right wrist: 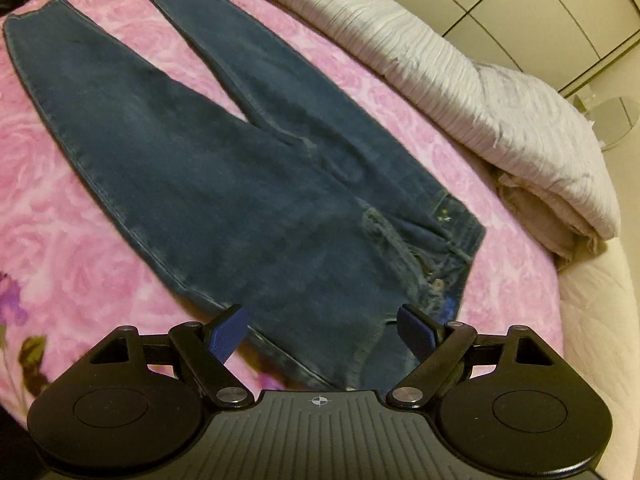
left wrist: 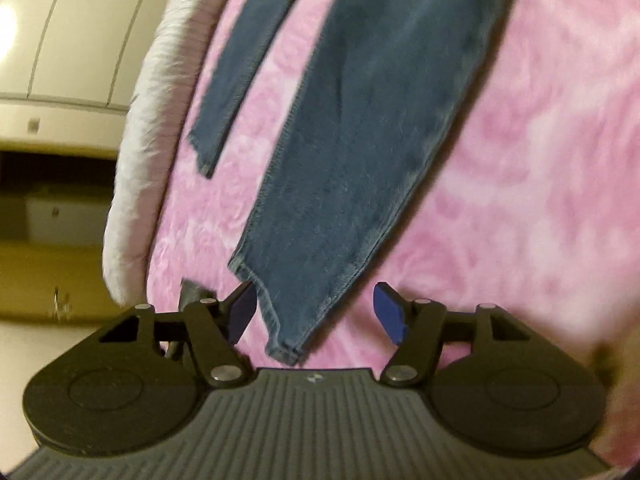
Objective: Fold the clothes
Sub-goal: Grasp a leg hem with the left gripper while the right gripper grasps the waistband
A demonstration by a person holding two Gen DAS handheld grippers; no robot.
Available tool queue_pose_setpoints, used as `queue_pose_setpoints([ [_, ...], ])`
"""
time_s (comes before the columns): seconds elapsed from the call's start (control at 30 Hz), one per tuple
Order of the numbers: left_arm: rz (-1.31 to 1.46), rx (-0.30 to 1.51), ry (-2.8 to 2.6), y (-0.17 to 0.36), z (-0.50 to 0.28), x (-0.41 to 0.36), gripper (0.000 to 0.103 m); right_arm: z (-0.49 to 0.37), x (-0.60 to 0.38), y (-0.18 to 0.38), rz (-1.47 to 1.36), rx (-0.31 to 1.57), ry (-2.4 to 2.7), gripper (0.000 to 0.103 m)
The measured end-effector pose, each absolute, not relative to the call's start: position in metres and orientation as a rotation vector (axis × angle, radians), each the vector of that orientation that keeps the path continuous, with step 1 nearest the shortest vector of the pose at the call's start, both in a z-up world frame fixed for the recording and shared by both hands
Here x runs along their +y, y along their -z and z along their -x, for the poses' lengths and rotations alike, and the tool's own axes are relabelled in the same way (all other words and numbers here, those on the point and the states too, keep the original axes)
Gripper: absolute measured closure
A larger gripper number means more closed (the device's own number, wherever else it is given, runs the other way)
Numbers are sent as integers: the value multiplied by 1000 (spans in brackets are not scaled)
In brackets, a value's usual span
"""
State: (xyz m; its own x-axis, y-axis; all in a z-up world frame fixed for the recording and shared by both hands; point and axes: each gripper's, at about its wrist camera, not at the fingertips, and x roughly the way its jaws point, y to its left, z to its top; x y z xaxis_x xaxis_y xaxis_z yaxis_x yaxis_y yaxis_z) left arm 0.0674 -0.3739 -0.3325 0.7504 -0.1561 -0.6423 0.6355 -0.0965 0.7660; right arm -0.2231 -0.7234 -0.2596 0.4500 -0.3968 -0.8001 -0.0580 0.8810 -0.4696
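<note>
While both tools stand wide open and hold nothing, we see the jeans [right wrist: 224, 168] lying flat on the pink blanket [right wrist: 60, 220] of the bed, unfolded, with the two legs spread apart like a narrow V.

Our left tool [left wrist: 314, 312] is at the foot end. One leg hem [left wrist: 280, 332] lies just between its blue pads [left wrist: 390, 314], and from there the leg runs away toward 1 o'clock. The second hem [left wrist: 204, 156] lies further off, at about 11 o'clock.

Our right tool [right wrist: 322, 330] is at the waist end. The waistband [right wrist: 452, 264] sits at about 1 o'clock, close to the tool, and the legs run away toward 10 and 11 o'clock.

So the long axis of the jeans goes from one tool to the other: left nearer the hems, right nearer the waist. We judge that a fold along the length would turn on this. A grey-white duvet [right wrist: 460, 76] lies rolled along the far side of the blanket.
</note>
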Motion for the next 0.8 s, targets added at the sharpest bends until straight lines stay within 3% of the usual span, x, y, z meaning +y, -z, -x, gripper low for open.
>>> queue_pose_setpoints([
  [0.2, -1580, 364, 732, 347, -96, -374, 45, 216, -725, 288, 510, 1134, 246, 18],
  [0.27, -1575, 374, 746, 347, -101, -377, 53, 216, -727, 297, 525, 1148, 255, 18],
  [0.33, -1568, 395, 759, 347, -105, -381, 71, 217, -728, 306, 539, 1161, 265, 18],
  [0.43, -1549, 446, 750, 349, -110, -386, 85, 228, -738, 322, 612, 1167, 270, 18],
  [0.8, -1467, 590, 595, 351, -114, -407, 90, 271, -796, 385, 936, 1077, 178, 18],
])
